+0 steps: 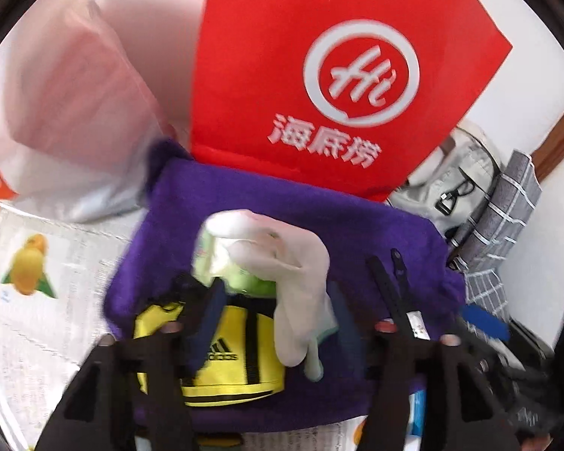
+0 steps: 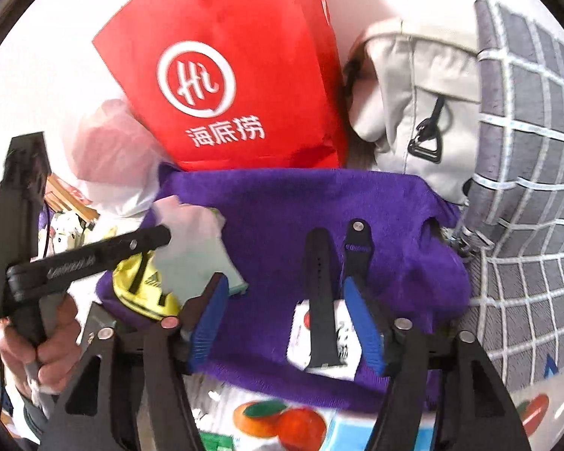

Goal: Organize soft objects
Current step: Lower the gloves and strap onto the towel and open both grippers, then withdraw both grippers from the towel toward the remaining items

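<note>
— Both claws are standing apart: the left gripper (image 1: 274, 323) is hanging over a white sock (image 1: 293, 282), its pads not pressing it, and the right gripper (image 2: 285, 319) is straddling a black strap (image 2: 321, 300) without gripping.

— And beyond them?

— Everything is lying on a purple towel (image 2: 282, 206); a yellow pouch (image 1: 229, 357) is sitting at seven o'clock of the sock, a red bag (image 2: 225, 67) standing at twelve. Sorting is seemingly only partway: items are gathered, the towel still unfolded.
</note>
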The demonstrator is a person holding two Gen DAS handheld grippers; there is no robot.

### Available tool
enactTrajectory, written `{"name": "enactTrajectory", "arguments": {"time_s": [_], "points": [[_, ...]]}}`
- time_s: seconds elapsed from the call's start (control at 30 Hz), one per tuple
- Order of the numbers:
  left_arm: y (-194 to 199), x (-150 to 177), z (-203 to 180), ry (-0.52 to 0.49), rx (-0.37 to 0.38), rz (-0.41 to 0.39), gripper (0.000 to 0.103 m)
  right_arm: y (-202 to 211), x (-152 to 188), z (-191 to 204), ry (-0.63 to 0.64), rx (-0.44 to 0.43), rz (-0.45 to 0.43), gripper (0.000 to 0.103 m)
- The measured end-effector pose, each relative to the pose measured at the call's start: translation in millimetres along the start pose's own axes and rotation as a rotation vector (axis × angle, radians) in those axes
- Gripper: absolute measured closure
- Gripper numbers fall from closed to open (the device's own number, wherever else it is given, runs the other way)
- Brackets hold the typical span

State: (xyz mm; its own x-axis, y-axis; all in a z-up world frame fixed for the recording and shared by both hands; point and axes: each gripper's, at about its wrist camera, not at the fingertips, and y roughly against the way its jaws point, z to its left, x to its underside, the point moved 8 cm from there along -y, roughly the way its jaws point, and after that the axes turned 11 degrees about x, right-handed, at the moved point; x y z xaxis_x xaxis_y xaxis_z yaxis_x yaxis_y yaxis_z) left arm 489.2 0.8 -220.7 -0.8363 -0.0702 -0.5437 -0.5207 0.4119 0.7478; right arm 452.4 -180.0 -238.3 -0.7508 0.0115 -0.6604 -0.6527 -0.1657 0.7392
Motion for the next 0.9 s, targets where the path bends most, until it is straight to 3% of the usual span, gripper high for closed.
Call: {"name": "enactTrajectory", "arguments": {"time_s": [0.1,0.23,0.37,0.47,0.63,0.7,0.9], "points": [[18.2,-5.6,-1.0,-0.004,-0.004,-0.045,0.038,25.6,16.9,-0.2,0.012,0.03,-0.015,0.039],[45.3,-11.0,-7.8,0.002,0.056,-0.106,0.038,61.8,49.5,5.2,0.043,0.064,-0.057,0.039],[66.6,-11.5,-19.3,-0.022,0.076,-0.127,0.038,78.2,98.0,17.9,0.064,0.083,-0.031,0.045],[80.8,-10.3,-31.0,-0.068,0.055,-0.146,0.038,75.8,138.2,30.4,0.077,0.09,0.03,0.058],[100.8,-12.7,-37.4,-0.127,-0.016,-0.201,0.038,61.4,174.9,43.2,0.117,0.154,0.088,0.059],[106.5,-13.3,-36.6,-0.137,-0.038,-0.216,0.038,57.7,182.4,46.5,0.163,0.23,0.087,0.06],[123.9,-15.9,-28.8,-0.118,-0.002,-0.257,0.038,39.1,189.7,43.6,0.216,0.368,0.081,0.057]]}}
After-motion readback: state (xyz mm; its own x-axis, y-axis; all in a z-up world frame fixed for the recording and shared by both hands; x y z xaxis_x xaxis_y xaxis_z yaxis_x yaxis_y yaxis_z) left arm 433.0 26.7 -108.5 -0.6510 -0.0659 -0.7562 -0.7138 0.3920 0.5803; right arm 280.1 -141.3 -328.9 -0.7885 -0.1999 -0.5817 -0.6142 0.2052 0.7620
